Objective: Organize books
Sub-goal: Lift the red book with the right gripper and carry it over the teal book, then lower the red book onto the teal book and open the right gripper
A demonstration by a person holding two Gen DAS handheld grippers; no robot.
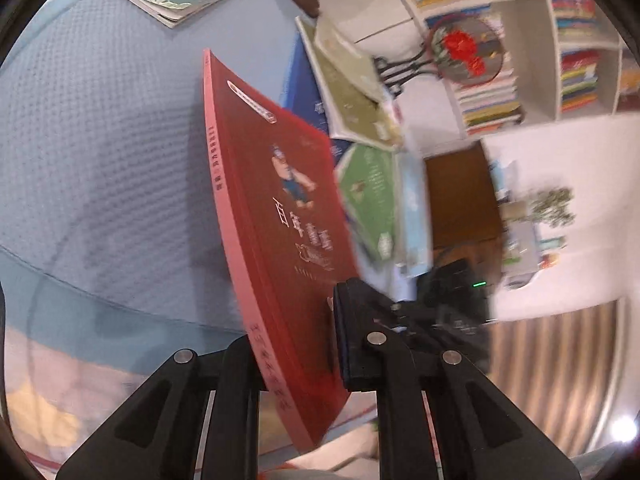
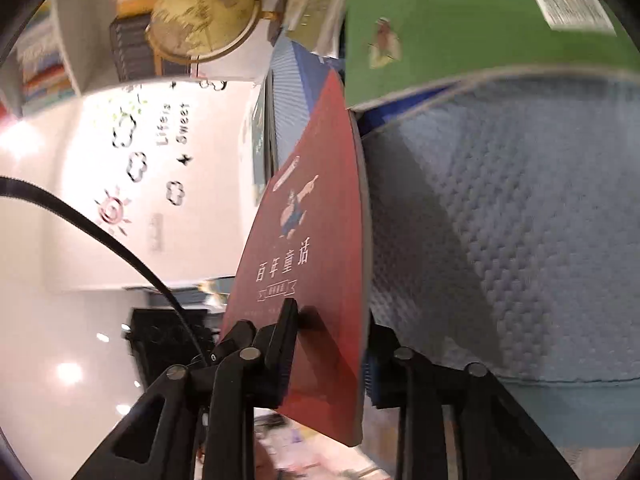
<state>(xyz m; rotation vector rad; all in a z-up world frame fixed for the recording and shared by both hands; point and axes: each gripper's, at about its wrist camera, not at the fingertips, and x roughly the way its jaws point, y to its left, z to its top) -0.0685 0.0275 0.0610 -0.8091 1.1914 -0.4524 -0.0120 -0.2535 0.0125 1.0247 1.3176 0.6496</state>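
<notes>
While both grippers clamp it: red book [image 1: 276,208] stands on edge above the blue cloth [image 1: 100,140].
Long axis: runs away from both cameras toward the leaning books [image 1: 352,92].
Left gripper [image 1: 296,344]: clamped on its near end.
Right gripper [image 2: 328,344]: likewise clamped.

a book [image 1: 280,208] stands on edge on the tablecloth [image 1: 100,140], other books [image 1: 360,92] leaning behind it.
</notes>
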